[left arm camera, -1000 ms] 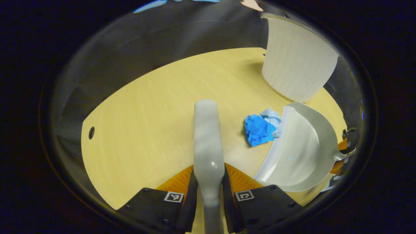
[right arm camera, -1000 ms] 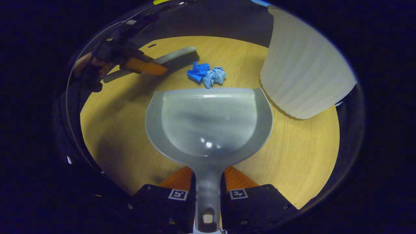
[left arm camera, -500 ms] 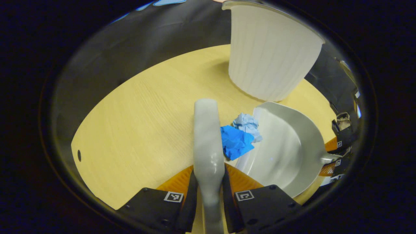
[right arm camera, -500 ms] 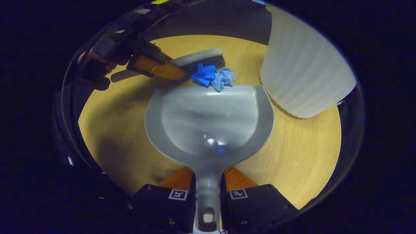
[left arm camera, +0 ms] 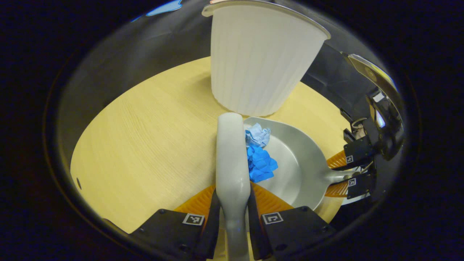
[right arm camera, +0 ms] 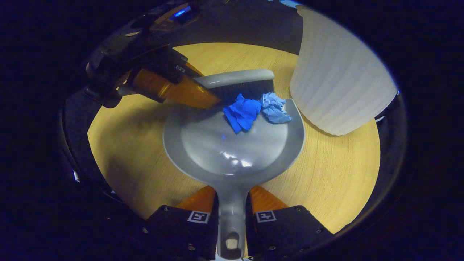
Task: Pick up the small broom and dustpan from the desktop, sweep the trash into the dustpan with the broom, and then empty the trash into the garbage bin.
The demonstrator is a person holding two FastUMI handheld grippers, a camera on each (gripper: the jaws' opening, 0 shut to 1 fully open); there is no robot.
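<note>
Left fingers (left arm camera: 216,206) clamp broom (left arm camera: 230,152); right fingers (right arm camera: 214,203) clamp dustpan (right arm camera: 232,152).

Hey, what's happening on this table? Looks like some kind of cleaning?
A person is sweeping with two handheld grippers. The left gripper is clamped on a small broom, the right gripper on the handle of a grey dustpan lying on the wooden table. Two crumpled blue paper scraps sit just inside the pan's front edge, with the bristles right behind them. The white bin stands beside the pan.

garbage bin (right arm camera: 340,83) top cut off, broom (left arm camera: 232,159) bristles hidden
</note>
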